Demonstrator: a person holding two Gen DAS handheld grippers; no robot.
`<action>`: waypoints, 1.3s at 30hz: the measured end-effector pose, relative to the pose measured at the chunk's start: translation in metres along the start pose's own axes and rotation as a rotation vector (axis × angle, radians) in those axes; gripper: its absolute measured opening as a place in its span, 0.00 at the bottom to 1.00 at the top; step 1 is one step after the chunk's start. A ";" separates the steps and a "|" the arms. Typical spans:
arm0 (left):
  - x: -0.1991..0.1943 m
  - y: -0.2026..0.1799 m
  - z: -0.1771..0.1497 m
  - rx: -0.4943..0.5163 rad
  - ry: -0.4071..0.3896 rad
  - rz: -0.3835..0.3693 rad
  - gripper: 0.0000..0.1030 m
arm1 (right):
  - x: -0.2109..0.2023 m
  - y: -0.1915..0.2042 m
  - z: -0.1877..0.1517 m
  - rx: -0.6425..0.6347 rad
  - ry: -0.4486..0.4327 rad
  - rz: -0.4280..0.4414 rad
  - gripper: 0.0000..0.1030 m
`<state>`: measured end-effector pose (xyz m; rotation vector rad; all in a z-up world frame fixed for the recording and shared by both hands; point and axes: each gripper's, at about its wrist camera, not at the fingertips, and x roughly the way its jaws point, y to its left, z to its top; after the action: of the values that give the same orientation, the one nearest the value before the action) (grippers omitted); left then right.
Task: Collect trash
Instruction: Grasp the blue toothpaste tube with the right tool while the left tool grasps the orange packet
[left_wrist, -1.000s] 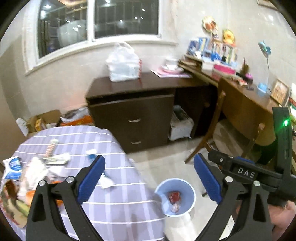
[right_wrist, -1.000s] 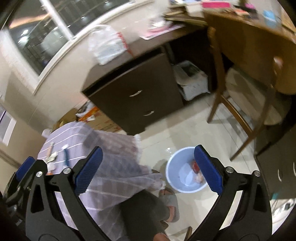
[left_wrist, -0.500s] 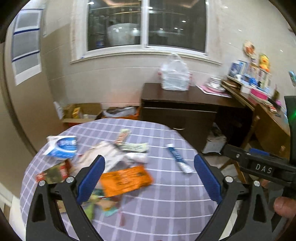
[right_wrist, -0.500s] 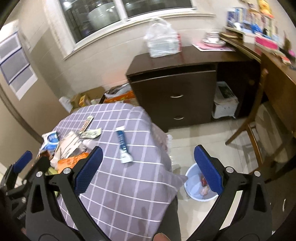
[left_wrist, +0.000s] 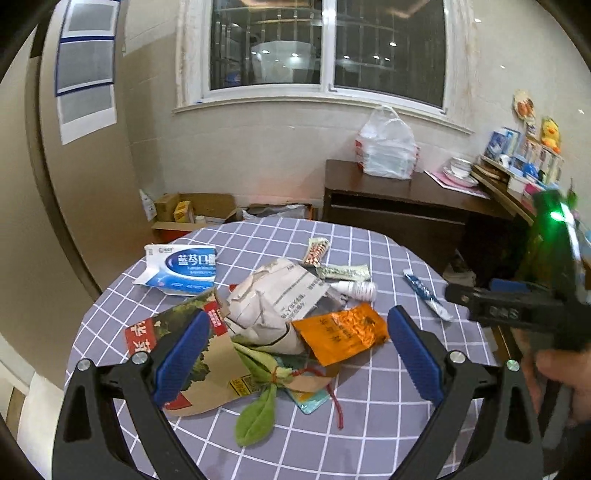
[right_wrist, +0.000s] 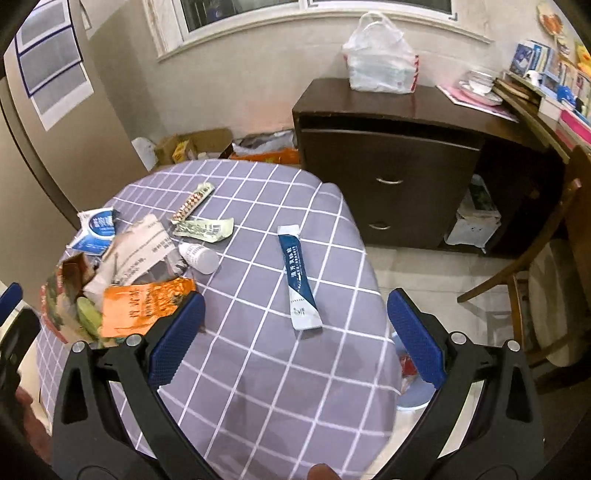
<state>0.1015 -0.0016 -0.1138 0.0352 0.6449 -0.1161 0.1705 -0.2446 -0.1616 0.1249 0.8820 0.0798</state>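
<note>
Both the left gripper (left_wrist: 295, 354) and right gripper (right_wrist: 295, 332) gape empty; only the right wrist view shows the blue bin (right_wrist: 413, 397) beside the surface (right_wrist: 258, 369).

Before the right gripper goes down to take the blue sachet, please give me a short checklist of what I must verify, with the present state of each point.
1. Right gripper open and empty: ok, jaws stand wide apart.
2. Blue sachet free of other trash: ok, it lies alone and flat on the checked tablecloth.
3. Sachet between the jaws' line: ok, it sits roughly centred ahead.
4. Left gripper out of the way: ok, open over the trash pile, apart from the sachet.
5. Blue bin reachable: cannot tell, mostly hidden behind the table edge and finger.
</note>
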 end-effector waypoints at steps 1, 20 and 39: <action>0.002 -0.001 0.000 0.008 0.002 -0.004 0.92 | 0.008 0.001 0.001 -0.006 0.012 -0.002 0.94; 0.125 -0.060 -0.009 0.478 0.272 -0.132 0.92 | 0.059 -0.015 0.001 -0.047 0.092 0.075 0.15; 0.115 -0.059 -0.019 0.332 0.308 -0.273 0.50 | 0.017 -0.035 -0.007 0.035 0.039 0.147 0.15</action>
<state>0.1749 -0.0703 -0.1979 0.2900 0.9315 -0.4881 0.1765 -0.2767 -0.1845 0.2219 0.9128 0.2045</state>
